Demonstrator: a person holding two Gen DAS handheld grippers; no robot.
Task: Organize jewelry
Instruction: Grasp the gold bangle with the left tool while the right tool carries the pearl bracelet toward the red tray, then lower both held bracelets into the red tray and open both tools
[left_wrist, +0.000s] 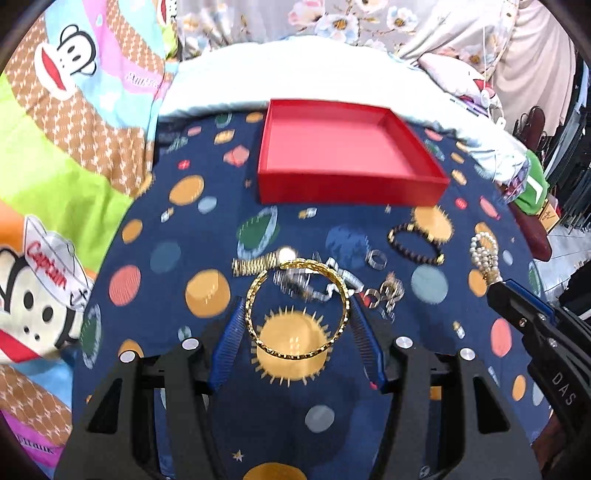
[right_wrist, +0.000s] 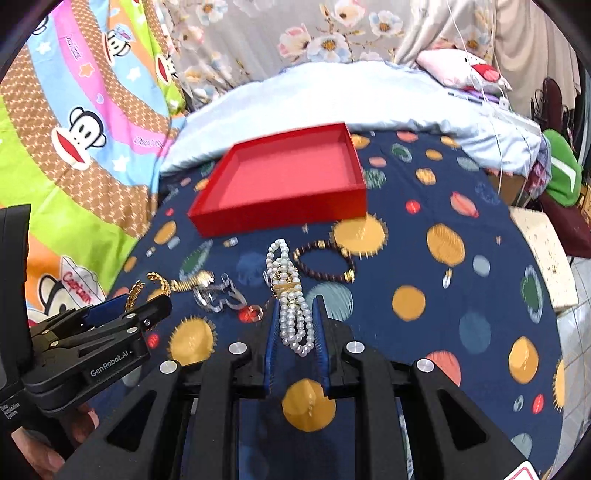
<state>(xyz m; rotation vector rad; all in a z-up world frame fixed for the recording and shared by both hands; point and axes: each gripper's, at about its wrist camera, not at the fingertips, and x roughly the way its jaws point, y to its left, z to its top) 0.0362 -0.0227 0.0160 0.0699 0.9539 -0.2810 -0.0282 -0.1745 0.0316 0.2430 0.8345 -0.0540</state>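
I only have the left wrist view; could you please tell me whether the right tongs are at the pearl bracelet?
Observer: Yes, the pearl bracelet lies partly between the fingers of the right tongs. I cannot confirm a pinch.
Operator: Thank you. Is the hand on my left tongs visible?
Observer: Yes, a hand shows beneath the left tongs, in the right wrist view's lower left corner.
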